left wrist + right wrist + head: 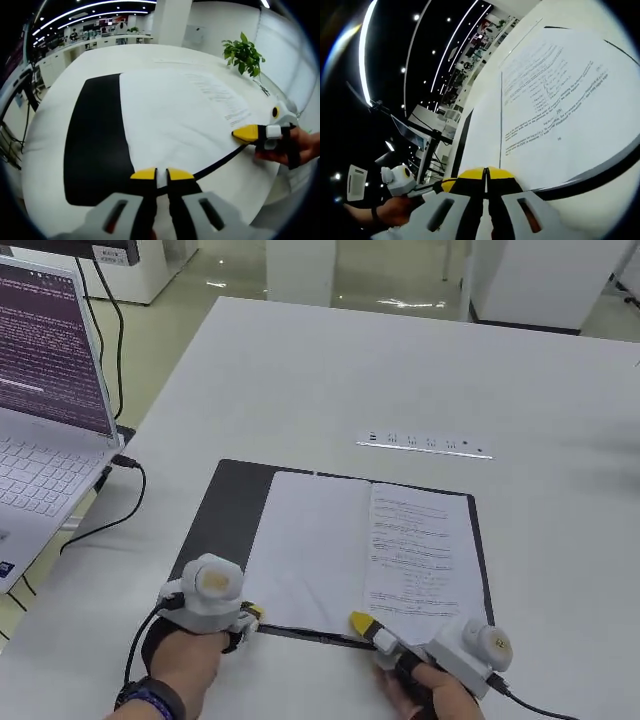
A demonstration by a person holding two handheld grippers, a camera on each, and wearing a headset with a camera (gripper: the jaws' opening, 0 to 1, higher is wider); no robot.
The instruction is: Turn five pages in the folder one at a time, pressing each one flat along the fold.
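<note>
The left claw has its jaws drawn almost together, with a thin white slit between them. Its tips sit at the near edge of the blank page, and I cannot tell whether paper is pinched. The right claw is fully closed and holds nothing, its yellow tips at the near end of the fold. The folder lies open on the desk ahead of both claws. The printed page lies flat, ahead and right of the right claw.

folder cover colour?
The folder cover is black, clearest in the left gripper view.
</note>
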